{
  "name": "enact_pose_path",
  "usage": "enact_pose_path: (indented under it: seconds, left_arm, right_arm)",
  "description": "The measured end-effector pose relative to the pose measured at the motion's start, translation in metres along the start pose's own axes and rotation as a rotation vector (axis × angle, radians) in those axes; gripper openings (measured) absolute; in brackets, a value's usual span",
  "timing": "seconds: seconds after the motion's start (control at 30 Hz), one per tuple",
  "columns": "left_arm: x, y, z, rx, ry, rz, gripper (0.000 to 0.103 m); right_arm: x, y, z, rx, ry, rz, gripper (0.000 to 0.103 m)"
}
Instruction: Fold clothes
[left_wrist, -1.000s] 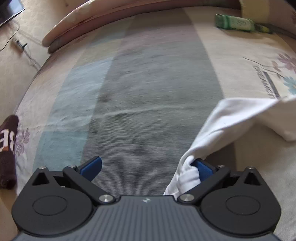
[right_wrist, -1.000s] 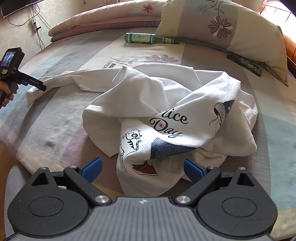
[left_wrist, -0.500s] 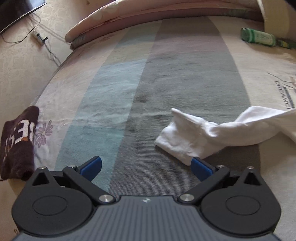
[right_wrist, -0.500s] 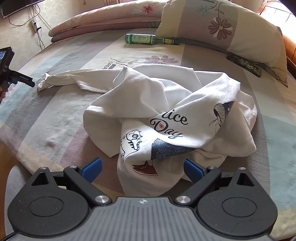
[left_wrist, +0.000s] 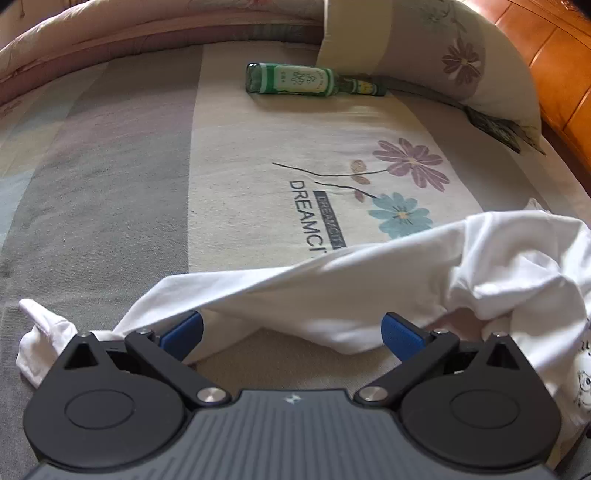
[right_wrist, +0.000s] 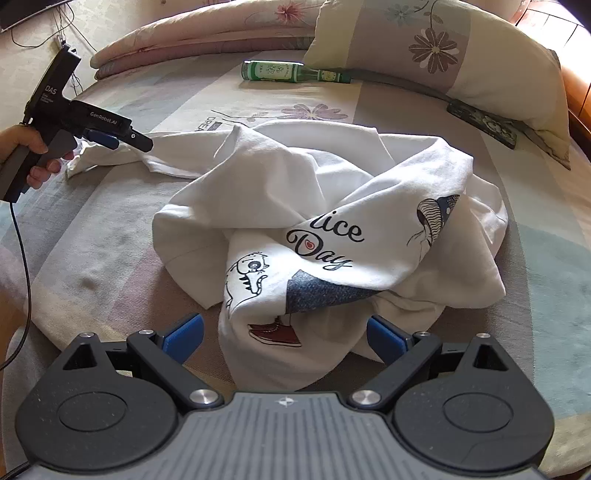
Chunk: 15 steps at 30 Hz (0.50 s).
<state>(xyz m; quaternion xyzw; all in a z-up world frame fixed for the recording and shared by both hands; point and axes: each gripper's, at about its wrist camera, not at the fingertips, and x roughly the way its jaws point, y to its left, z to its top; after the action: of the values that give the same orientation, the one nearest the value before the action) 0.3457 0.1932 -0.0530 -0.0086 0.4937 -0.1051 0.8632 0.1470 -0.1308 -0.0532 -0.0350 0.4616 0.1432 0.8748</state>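
Left claw (left_wrist: 291, 334) wide open over white shirt (right_wrist: 314, 206) sleeve, right claw (right_wrist: 284, 338) wide open at shirt's near edge, bare bed (left_wrist: 110, 177) left of shirt.

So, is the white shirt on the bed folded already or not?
Not folded. The white shirt lies crumpled in a heap on the bed, print twisted, one sleeve stretched sideways.

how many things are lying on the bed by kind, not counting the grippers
white shirt: 1
green bottle: 1
pillow: 1
dark flat object by the pillow, too small to name: 1
folded quilt: 1
total: 5
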Motion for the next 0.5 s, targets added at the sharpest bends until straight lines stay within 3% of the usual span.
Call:
enact_pose_path:
  seconds: [0.27, 0.4, 0.5]
  left_arm:
    - [0.033, 0.044, 0.046, -0.160, -0.096, 0.108, 0.102]
    - [0.032, 0.046, 0.054, -0.144, -0.101, 0.193, 0.102]
    - [0.015, 0.048, 0.043, -0.136, -0.119, 0.175, 0.102]
  right_arm:
    - [0.015, -0.012, 0.005, 0.023, 0.016, -0.002, 0.098]
    - [0.015, -0.014, 0.005, 0.029, 0.013, 0.003, 0.099]
    - [0.013, -0.013, 0.005, 0.023, 0.003, 0.007, 0.099]
